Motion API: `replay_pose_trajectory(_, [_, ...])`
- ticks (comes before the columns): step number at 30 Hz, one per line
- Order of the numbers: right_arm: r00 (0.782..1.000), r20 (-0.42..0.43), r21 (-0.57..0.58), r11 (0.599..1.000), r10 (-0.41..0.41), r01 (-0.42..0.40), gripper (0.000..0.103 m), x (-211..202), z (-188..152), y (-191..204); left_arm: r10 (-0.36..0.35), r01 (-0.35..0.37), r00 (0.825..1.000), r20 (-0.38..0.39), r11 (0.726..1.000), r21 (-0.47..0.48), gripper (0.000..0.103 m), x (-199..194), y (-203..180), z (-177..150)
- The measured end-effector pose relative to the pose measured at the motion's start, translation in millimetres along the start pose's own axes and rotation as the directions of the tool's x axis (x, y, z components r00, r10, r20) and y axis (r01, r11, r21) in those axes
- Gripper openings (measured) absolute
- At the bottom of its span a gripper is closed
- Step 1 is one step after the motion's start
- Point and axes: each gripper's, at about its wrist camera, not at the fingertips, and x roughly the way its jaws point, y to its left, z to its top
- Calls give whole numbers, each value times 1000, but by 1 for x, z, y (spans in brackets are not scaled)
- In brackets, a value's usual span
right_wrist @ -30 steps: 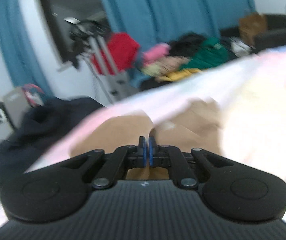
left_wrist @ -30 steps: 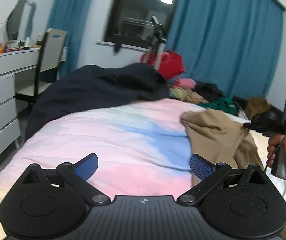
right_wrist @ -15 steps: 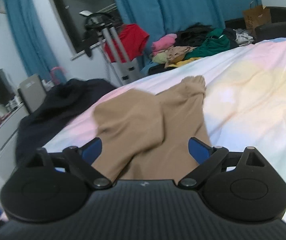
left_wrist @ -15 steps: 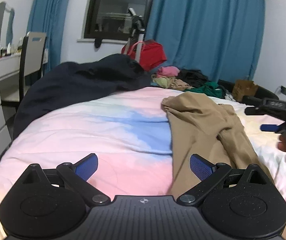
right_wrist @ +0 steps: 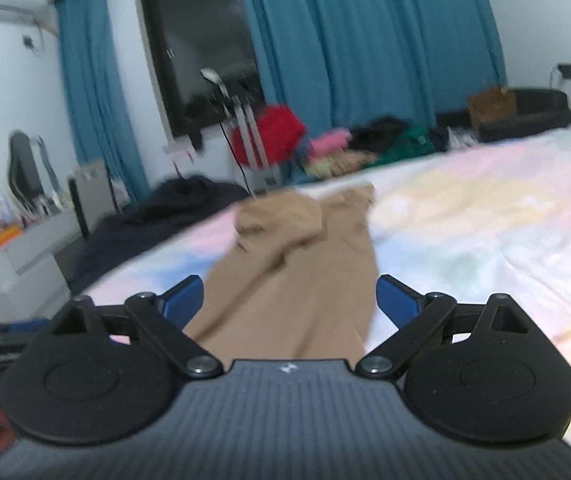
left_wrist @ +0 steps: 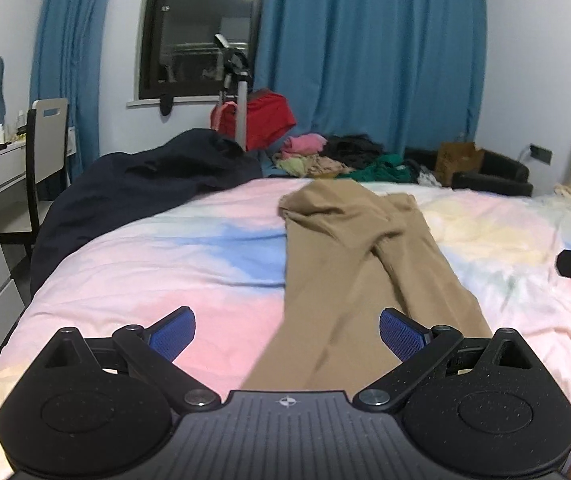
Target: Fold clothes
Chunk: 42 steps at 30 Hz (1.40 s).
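at the bottom of the left wrist view the left gripper (left_wrist: 287, 332) is spread wide, blue pads apart, grasping nothing. the right gripper (right_wrist: 289, 300) at the bottom of its own view is likewise splayed and empty. between each pair of fingers lies the tan trousers (left_wrist: 357, 264), stretched lengthwise up the centre of the frame on the pastel bedspread (left_wrist: 173, 272), legs partly overlapped, their far end rumpled. beyond, in the middle left, a dark navy blanket (left_wrist: 137, 184) slumps over the bed's edge. farther back, centre, a pile of coloured clothes (left_wrist: 337, 158) sits below the blue curtains (left_wrist: 369, 52).
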Motion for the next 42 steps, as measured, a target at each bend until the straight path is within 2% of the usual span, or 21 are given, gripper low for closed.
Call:
replay_pose_trajectory(2, [1000,-18,17,1000,-25,25,95,0,3,-4,6,-6,1000,-22,1000,4,100,-4,-4,-5])
replay_pose_trajectory(5, [1000,0,60,998,-15,15,95,-5,7,-12,18,-18,998,-60,1000,5,100,-9,-8,-13])
replay_pose_trajectory(6, [1000,-1,67,998,-9,9,95,-5,8,-13,41,-43,995,-93,999,-18,100,-8,-2,-16])
replay_pose_trajectory(10, [1000,-22,96,995,13,-11,95,-4,3,-19,95,-122,973,-209,985,-120,98,-8,22,-29])
replay_pose_trajectory(13, [999,-35,116,993,33,-29,95,-7,0,-20,93,-139,967,-235,972,-187,98,-10,33,-30])
replay_pose_trajectory(19, [997,-54,146,988,54,-46,95,-4,-2,-26,136,-212,938,-320,953,-216,98,5,44,-36])
replay_pose_trajectory(27, [992,-91,202,977,83,-64,95,6,-6,-35,94,-239,918,-385,906,-349,94,12,65,-44])
replay_pose_trajectory(30, [990,-104,216,974,91,-67,95,9,-7,-37,82,-236,914,-397,904,-356,91,13,66,-46])
replay_pose_trajectory(36, [988,-127,240,969,92,-59,95,12,-10,-41,65,-239,896,-439,904,-354,79,15,65,-47])
replay_pose_trajectory(37, [987,-131,246,968,91,-57,95,13,-11,-42,67,-240,893,-445,908,-344,74,14,64,-47])
replay_pose_trajectory(39, [986,-139,257,965,90,-52,95,14,-11,-44,70,-231,882,-467,926,-298,68,11,58,-45])
replay_pose_trajectory(42, [984,-151,268,962,94,-51,95,16,-13,-45,109,-237,867,-486,948,-210,53,2,51,-40])
